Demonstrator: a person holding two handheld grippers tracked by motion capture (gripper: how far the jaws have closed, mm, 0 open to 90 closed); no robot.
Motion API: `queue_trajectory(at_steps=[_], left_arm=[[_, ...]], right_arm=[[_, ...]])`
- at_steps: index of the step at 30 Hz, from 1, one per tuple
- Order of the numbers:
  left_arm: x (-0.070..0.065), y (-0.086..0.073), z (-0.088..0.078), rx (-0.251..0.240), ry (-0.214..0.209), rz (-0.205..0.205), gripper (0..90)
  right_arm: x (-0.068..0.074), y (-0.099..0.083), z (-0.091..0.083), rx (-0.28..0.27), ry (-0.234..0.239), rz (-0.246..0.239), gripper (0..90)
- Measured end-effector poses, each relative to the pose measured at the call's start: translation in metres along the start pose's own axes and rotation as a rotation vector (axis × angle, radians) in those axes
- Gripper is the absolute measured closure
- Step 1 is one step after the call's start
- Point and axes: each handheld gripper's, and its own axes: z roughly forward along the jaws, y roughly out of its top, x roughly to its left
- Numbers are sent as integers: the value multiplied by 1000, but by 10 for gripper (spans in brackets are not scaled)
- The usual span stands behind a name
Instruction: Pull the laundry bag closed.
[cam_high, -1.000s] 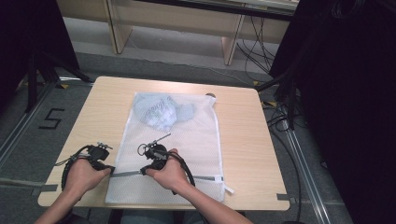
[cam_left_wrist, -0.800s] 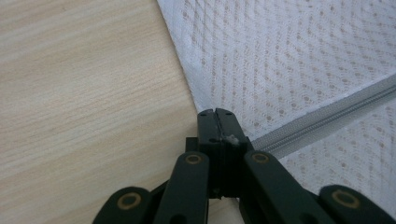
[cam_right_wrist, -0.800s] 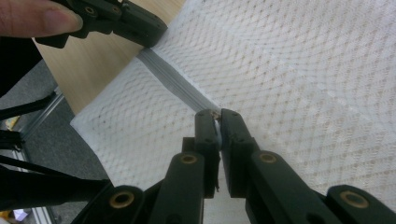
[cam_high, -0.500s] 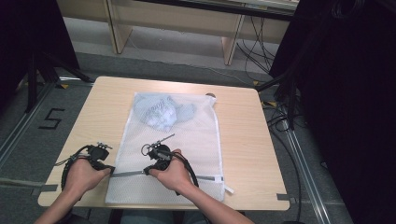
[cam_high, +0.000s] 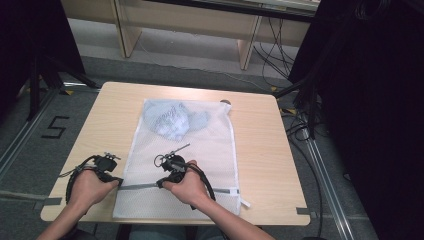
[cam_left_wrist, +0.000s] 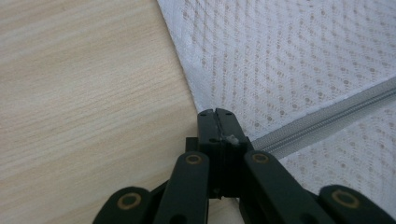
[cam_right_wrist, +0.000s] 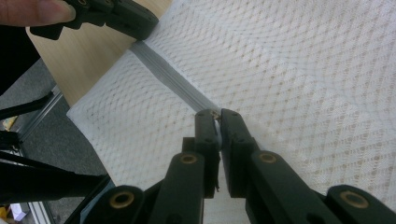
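Observation:
A white mesh laundry bag (cam_high: 210, 150) lies flat on the wooden table (cam_high: 260, 150), with a light blue garment (cam_high: 172, 120) inside its far end. A grey zipper (cam_high: 140, 186) runs across the bag near the front edge. My left gripper (cam_high: 119, 182) is shut on the bag's left edge at the zipper's end (cam_left_wrist: 217, 114). My right gripper (cam_high: 161, 184) is shut on the small zipper pull (cam_right_wrist: 215, 114), partway along the zipper (cam_right_wrist: 168, 77). In the right gripper view, the left gripper (cam_right_wrist: 116, 16) holds the bag's corner farther off.
The table's front edge (cam_high: 175, 220) is close behind both hands. Dark equipment and cables (cam_high: 300, 125) stand to the right of the table. A floor mark "5" (cam_high: 55, 127) lies to the left, and wooden furniture legs (cam_high: 247, 47) stand beyond the table.
My right hand and gripper have shifted slightly along the zipper and toward the front edge. The left gripper has stayed at the bag's left edge.

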Motion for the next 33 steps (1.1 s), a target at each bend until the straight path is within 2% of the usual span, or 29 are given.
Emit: queue_trajectory(at_steps=[4, 6, 7, 9, 10, 15, 16, 18, 20, 26, 27, 33], left_arm=[[0, 0, 0, -2, -2, -6, 898], [0, 0, 0, -4, -2, -6, 898], [0, 0, 0, -5, -2, -7, 898], [0, 0, 1, -5, -2, -8, 898], [0, 0, 0, -4, -2, -8, 898], [0, 0, 0, -4, -3, -10, 898], [0, 0, 0, -5, -3, -9, 898], [0, 0, 0, -4, -3, -9, 898], [0, 0, 0, -4, -3, -9, 898], [-1, 0, 1, -5, -2, -9, 898], [0, 0, 0, -5, -2, -8, 898], [0, 0, 0, -3, -3, -10, 898]], right_arm=[[-1, -2, -1, -4, -3, -4, 870], [-1, -2, -2, 3, 6, 16, 870], [-2, -3, -2, -1, 1, 0, 870], [-2, -3, -2, 3, 8, 18, 870], [-2, -3, -3, -2, -4, 8, 870], [-3, -3, -4, 4, -1, 13, 870], [-4, -3, -5, -1, -7, 2, 870], [-4, -3, -6, 1, -8, 16, 870], [-5, -3, -7, 1, -10, 3, 870], [-7, -5, -9, -3, -19, 5, 870], [-9, -5, -9, -8, -24, -18, 870], [-10, -7, -10, -6, -20, -14, 870]])
